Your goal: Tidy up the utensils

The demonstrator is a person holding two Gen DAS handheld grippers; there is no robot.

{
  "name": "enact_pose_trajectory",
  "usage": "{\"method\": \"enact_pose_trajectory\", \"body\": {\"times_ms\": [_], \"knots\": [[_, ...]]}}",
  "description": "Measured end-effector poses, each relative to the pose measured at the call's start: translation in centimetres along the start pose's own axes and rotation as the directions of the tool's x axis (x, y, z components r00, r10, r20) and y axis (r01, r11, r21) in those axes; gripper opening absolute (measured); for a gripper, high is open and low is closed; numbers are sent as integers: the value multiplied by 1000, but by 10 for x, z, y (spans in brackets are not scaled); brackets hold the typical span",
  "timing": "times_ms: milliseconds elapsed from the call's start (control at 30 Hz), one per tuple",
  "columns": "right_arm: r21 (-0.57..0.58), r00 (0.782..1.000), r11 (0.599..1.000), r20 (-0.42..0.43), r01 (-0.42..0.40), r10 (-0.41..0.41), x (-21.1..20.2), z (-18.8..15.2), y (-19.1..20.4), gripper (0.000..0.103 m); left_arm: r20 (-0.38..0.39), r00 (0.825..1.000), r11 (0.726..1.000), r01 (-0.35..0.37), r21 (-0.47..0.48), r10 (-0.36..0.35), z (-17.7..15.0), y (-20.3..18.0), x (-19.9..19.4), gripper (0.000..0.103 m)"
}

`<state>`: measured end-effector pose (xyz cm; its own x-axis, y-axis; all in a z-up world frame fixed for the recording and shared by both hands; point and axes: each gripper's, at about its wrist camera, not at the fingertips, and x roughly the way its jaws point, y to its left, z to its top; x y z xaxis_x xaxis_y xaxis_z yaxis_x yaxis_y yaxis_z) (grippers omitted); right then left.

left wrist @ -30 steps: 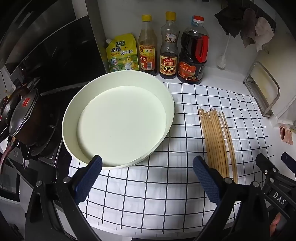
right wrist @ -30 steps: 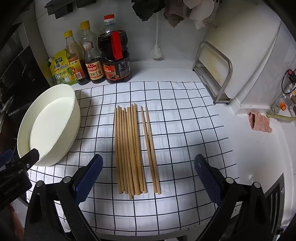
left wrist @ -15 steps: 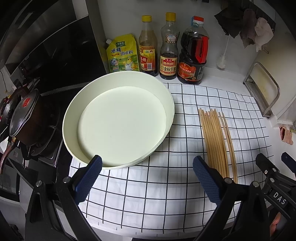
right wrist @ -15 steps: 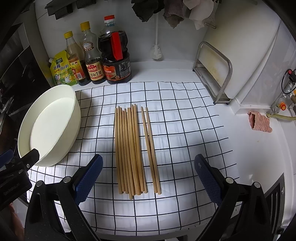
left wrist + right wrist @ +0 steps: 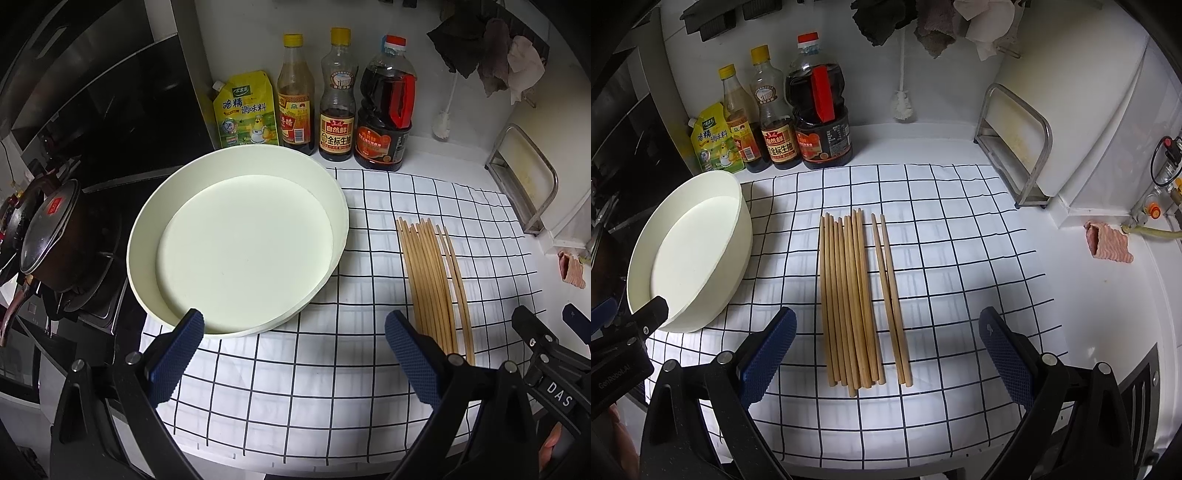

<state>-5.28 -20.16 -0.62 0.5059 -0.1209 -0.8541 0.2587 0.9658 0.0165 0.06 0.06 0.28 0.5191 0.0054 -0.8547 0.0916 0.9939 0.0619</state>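
Several wooden chopsticks (image 5: 849,295) lie side by side on the checked cloth (image 5: 953,240), with a separate pair (image 5: 890,291) just to their right. A round cream tray (image 5: 690,251) sits at the cloth's left end; it is empty. My right gripper (image 5: 886,350) hovers open over the near ends of the chopsticks, holding nothing. In the left wrist view the cream tray (image 5: 236,240) fills the middle and the chopsticks (image 5: 432,280) lie to its right. My left gripper (image 5: 291,350) is open above the cloth, in front of the tray's near rim.
Sauce bottles (image 5: 786,114) and a yellow seasoning pouch (image 5: 713,140) line the back wall. A metal rack (image 5: 1015,147) with a cutting board stands at the right. A stove with a lidded pot (image 5: 51,236) lies left of the tray. A pink cloth (image 5: 1108,243) rests far right.
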Motion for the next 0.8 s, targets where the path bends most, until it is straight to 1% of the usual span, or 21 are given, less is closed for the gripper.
{"method": "enact_pose_trajectory", "body": {"times_ms": [800], "knots": [[4,1000,1000,3,-1,1,-3,-1,0,95,8,1000,1000,-1,-1,1,1,4,-2,97]]}}
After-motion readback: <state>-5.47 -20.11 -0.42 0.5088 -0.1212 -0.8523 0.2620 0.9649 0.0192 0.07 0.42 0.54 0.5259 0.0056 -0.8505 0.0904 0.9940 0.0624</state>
